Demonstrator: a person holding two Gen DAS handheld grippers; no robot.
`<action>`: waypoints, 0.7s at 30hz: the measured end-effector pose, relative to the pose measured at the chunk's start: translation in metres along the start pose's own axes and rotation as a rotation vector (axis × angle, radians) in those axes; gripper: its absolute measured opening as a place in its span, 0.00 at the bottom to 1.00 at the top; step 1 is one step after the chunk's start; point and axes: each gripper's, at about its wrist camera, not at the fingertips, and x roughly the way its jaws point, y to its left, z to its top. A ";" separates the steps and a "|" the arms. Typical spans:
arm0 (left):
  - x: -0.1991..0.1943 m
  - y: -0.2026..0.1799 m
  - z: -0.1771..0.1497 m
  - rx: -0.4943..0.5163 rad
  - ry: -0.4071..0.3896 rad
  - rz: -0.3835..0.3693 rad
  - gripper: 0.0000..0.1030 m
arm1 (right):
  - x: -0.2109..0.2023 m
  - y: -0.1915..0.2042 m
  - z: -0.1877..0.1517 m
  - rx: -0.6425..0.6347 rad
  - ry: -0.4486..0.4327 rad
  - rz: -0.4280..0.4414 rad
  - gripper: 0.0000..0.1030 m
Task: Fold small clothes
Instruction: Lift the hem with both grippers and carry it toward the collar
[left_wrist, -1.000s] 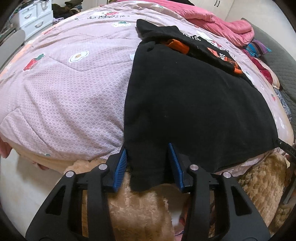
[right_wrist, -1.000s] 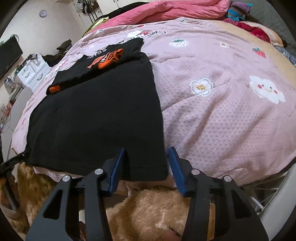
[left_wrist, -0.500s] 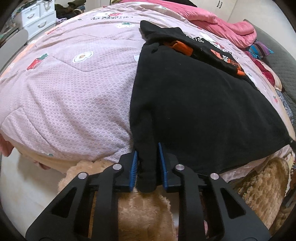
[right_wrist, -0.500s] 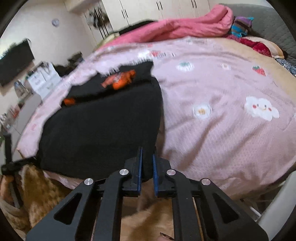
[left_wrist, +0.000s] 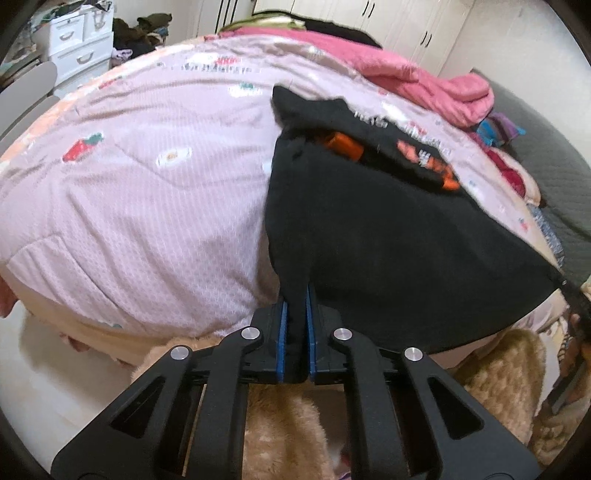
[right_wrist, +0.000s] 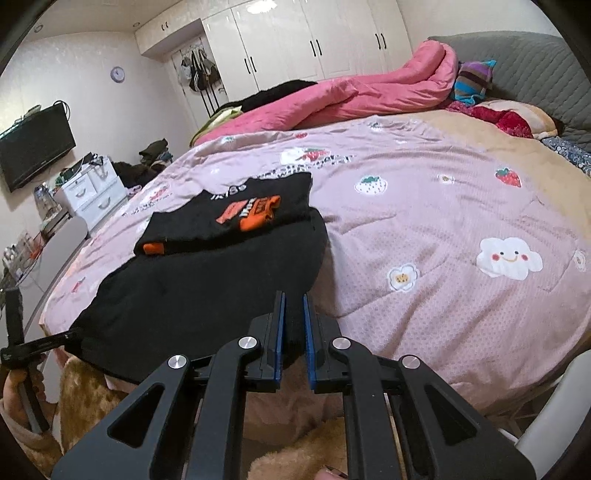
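A black garment (left_wrist: 388, 236) with an orange print lies spread on the pink quilted bedspread (left_wrist: 147, 206), its far part folded over so the print faces up. My left gripper (left_wrist: 295, 295) is shut on its near left hem corner, lifted off the bed. In the right wrist view the same black garment (right_wrist: 207, 280) shows its orange print (right_wrist: 251, 216), and my right gripper (right_wrist: 293, 299) is shut on the near right hem corner. The left gripper (right_wrist: 74, 336) appears at that view's left edge, holding the other corner.
A rolled pink duvet (right_wrist: 354, 96) and pillows (right_wrist: 509, 114) lie at the far side of the bed. White drawers (right_wrist: 92, 195), a wall television (right_wrist: 33, 147) and wardrobes (right_wrist: 306, 40) stand beyond. A tan fluffy sleeve (left_wrist: 280, 417) shows below the grippers.
Both grippers closed on the near hem corners of the black garment and rose, pulling the hem up off the bed edge. Both views now look more level across the bed.
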 end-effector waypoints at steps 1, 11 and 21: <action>-0.004 0.000 0.003 -0.001 -0.012 -0.006 0.03 | -0.001 0.001 0.001 0.002 -0.007 -0.001 0.08; -0.022 -0.005 0.030 0.004 -0.108 -0.006 0.03 | -0.009 -0.004 0.018 0.051 -0.060 0.005 0.08; -0.029 -0.016 0.055 0.027 -0.170 0.033 0.03 | -0.013 -0.006 0.041 0.095 -0.107 0.057 0.08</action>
